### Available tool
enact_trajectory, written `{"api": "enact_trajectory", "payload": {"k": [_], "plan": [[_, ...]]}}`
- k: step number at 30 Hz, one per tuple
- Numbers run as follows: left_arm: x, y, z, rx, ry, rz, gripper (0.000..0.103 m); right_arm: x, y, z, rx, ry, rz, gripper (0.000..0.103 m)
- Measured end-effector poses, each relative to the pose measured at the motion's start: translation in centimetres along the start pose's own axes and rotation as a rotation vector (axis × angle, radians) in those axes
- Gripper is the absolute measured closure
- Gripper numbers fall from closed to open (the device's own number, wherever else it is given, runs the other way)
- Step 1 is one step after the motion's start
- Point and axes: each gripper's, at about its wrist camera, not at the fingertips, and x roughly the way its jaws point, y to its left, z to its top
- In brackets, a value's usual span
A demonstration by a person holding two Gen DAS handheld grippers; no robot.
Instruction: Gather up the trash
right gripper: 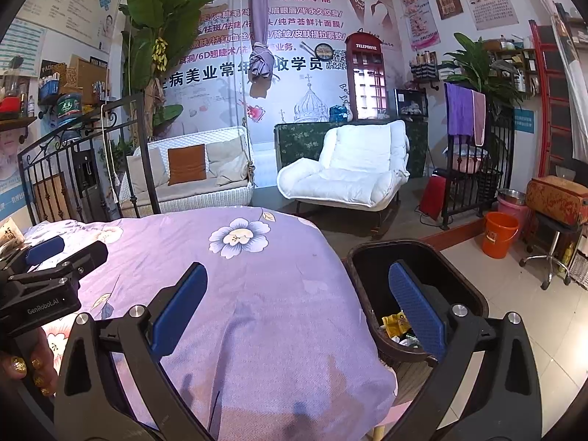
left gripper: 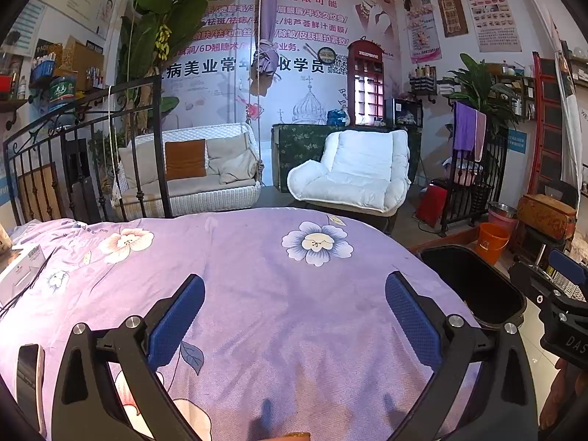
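Far wall (left gripper: 220,66) covered w/ big pink-purple poster, Chinese text. Tall banana plant (left gripper: 165,18) far left. White wicker swing seat (left gripper: 191,169) w/ beige & brown cushions hangs on ropes, white padded armchair (left gripper: 352,172) to its right. Red phone-booth cabinet (left gripper: 367,81) behind the chair. Pale tiled floor (right gripper: 514,312) at right w/ orange bucket (right gripper: 499,233).

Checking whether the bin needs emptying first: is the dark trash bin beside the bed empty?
No: the right wrist view shows yellow wrappers lying in the trash bin.
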Motion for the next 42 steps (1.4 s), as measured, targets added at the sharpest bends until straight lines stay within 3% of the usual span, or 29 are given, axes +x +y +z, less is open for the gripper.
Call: {"api": "enact_trajectory", "payload": {"k": [42], "plan": [[0.28,-0.31,-0.72,-0.001,0.014,-0.018,0.005,0.23,-0.39,-0.33,0.006,0.010,-0.005,0.005]]}}
